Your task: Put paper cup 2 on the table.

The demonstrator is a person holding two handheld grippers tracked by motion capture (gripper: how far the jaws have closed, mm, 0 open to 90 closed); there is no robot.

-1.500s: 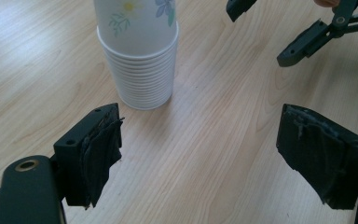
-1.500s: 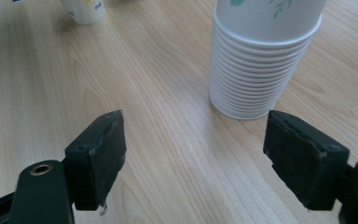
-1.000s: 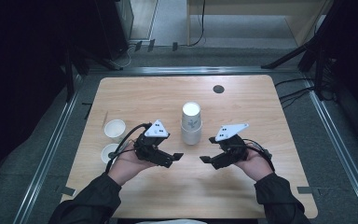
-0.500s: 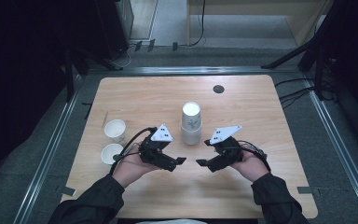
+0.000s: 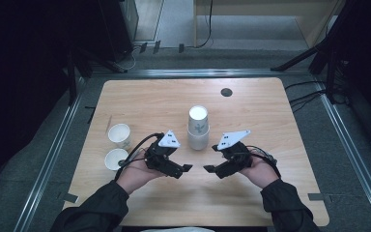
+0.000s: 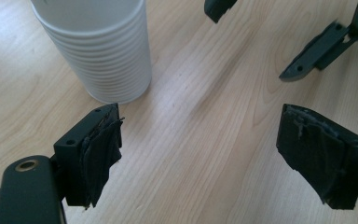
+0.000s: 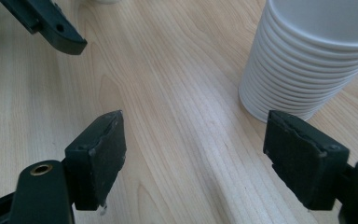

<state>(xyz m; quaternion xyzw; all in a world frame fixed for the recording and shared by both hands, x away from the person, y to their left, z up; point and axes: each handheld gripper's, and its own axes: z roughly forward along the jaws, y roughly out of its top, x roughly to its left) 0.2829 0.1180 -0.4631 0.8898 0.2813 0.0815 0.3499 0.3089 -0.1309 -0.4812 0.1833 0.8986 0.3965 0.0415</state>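
A stack of white ribbed paper cups stands upside down in the middle of the wooden table. Two single white cups stand upright at the left. My left gripper and right gripper face each other just in front of the stack, tips close together. Both are open and hold nothing. In the left gripper view the gripper has bare wood between its pads, with the stack to the upper left. In the right gripper view the gripper is also over bare wood, the stack at upper right.
A small black round disc sits in the tabletop near the far edge. Metal rails run along the table's sides, and cables lie on the floor to the right. Bare wood lies at the right and the near edge.
The left gripper has edged slightly right and toward the near edge, closer to the right gripper. The right hand has hardly shifted. Both pairs of jaws stand as wide as before.
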